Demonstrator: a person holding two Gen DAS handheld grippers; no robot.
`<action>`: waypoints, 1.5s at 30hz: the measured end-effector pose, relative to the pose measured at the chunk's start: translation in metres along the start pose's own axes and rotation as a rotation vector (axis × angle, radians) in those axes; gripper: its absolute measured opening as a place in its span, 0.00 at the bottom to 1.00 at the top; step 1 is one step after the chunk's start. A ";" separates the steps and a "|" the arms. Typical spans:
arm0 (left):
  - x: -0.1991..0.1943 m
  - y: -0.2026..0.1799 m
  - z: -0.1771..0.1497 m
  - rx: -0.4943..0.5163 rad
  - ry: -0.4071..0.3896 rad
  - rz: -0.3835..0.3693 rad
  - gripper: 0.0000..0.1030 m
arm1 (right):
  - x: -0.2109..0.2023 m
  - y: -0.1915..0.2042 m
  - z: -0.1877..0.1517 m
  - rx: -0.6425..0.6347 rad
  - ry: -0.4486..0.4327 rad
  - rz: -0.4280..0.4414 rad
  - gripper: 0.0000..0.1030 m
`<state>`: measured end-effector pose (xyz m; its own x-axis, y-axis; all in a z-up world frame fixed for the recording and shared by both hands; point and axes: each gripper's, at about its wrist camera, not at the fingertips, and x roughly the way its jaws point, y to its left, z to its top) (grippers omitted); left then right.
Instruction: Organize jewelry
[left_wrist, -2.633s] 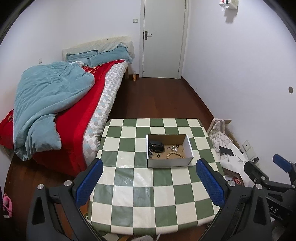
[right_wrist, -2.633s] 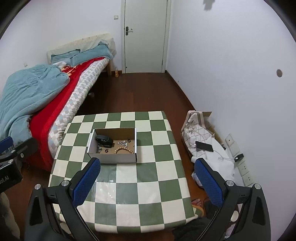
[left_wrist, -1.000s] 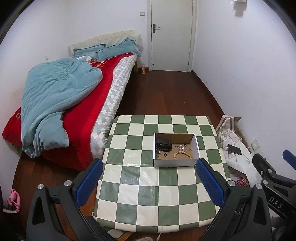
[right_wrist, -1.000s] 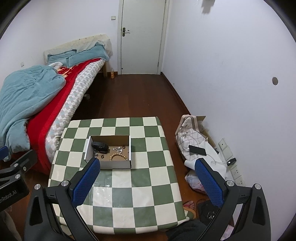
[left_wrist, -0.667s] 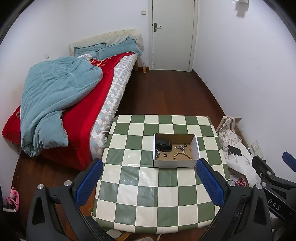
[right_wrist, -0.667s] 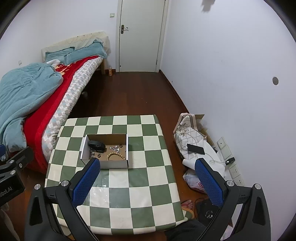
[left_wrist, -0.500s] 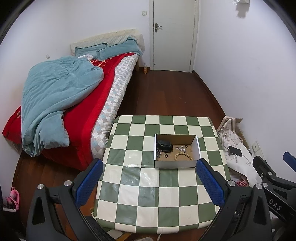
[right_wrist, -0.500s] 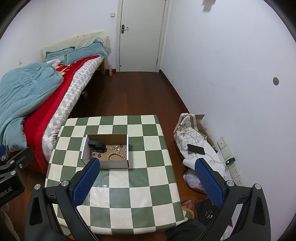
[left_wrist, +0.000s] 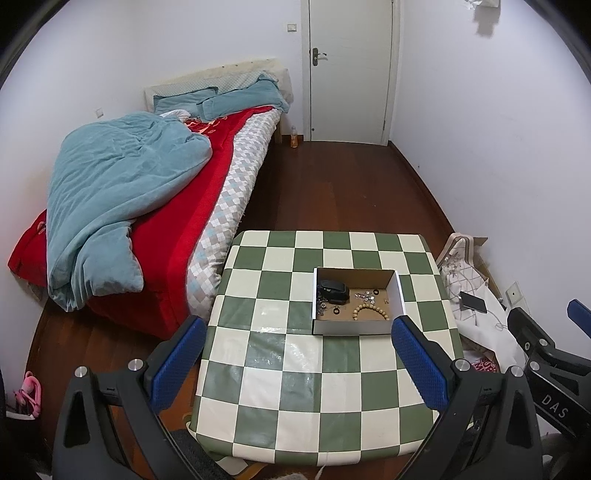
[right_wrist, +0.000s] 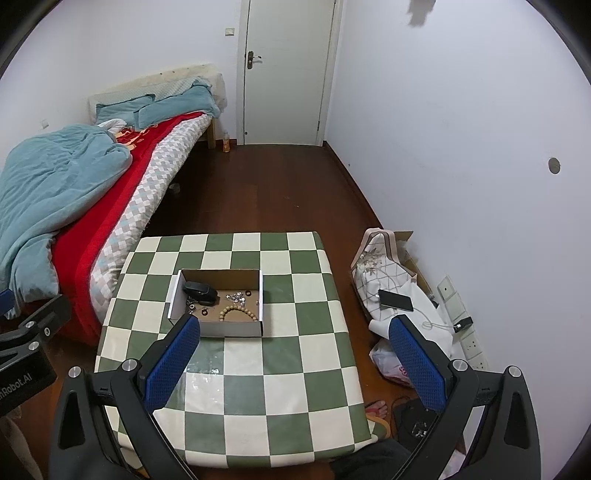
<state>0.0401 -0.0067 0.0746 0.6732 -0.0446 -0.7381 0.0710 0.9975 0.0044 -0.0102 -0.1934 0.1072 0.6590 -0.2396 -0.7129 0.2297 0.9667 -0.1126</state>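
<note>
A shallow cardboard box (left_wrist: 400, 295) (right_wrist: 221, 328) stands on the green-and-white checkered table (left_wrist: 295, 373) (right_wrist: 258, 369). Inside lie a wooden bead bracelet (left_wrist: 370, 311) (right_wrist: 238, 312), a black pouch (left_wrist: 334, 290) (right_wrist: 200, 291), small silver pieces (left_wrist: 364, 294) (right_wrist: 236, 296) and black rings. My left gripper (left_wrist: 297, 363) is open and empty, high above the table's near half. My right gripper (right_wrist: 291, 363) is open and empty, also held high and back from the box.
A bed (left_wrist: 155, 206) with a teal blanket and red cover lies left of the table. A white door (left_wrist: 349, 70) is at the far wall. A bag with a phone (right_wrist: 395, 300) and cables lies on the floor at the right wall.
Both grippers have risen and drawn back from the table, so the box looks smaller and more of the room shows. Both stay open.
</note>
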 end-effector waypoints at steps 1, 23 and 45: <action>0.001 0.000 -0.001 -0.001 -0.002 0.000 1.00 | 0.000 0.000 0.000 0.000 0.000 0.001 1.00; -0.009 -0.003 0.000 0.003 -0.016 0.003 1.00 | -0.008 0.002 0.004 0.004 -0.006 0.019 1.00; -0.015 -0.006 0.004 0.011 -0.026 0.005 1.00 | -0.013 0.007 0.001 0.004 -0.013 0.028 1.00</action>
<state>0.0325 -0.0125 0.0890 0.6922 -0.0410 -0.7205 0.0752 0.9970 0.0156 -0.0164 -0.1837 0.1169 0.6745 -0.2140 -0.7066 0.2139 0.9727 -0.0903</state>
